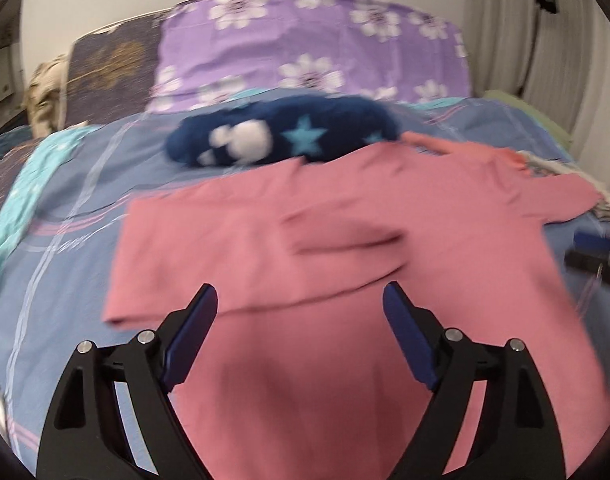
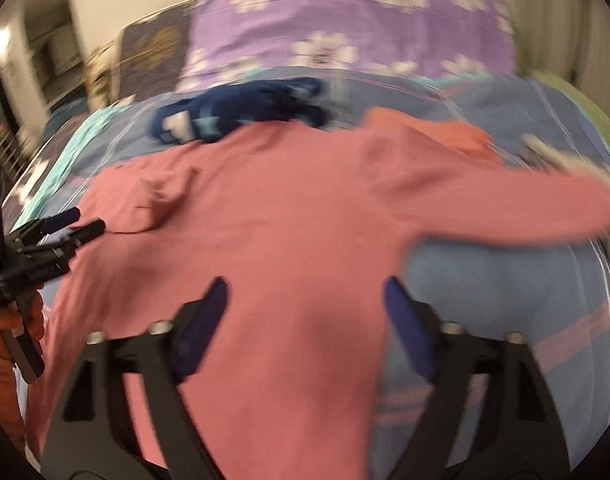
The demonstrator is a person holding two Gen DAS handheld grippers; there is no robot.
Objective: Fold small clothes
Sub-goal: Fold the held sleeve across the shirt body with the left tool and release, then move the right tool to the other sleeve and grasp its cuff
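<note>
A pink long-sleeved shirt (image 1: 345, 248) lies spread on the bed, with one sleeve folded in across its body. My left gripper (image 1: 301, 292) hovers over the shirt's lower part, open, with nothing between its blue pads. In the right wrist view the same pink shirt (image 2: 273, 216) stretches its other sleeve out to the right. My right gripper (image 2: 305, 284) stands open above the shirt's right side edge, holding nothing. The left gripper (image 2: 85, 220) shows there at the left edge, beside the folded sleeve. Both views are blurred.
A dark blue garment with stars (image 1: 277, 136) lies just beyond the shirt's collar. Behind it rests a purple flowered pillow (image 1: 305, 48). The blue striped bedcover (image 2: 505, 280) shows bare right of the shirt. Pale clothes (image 1: 545, 168) lie far right. A hand in an orange sleeve (image 2: 1, 340) holds the left gripper.
</note>
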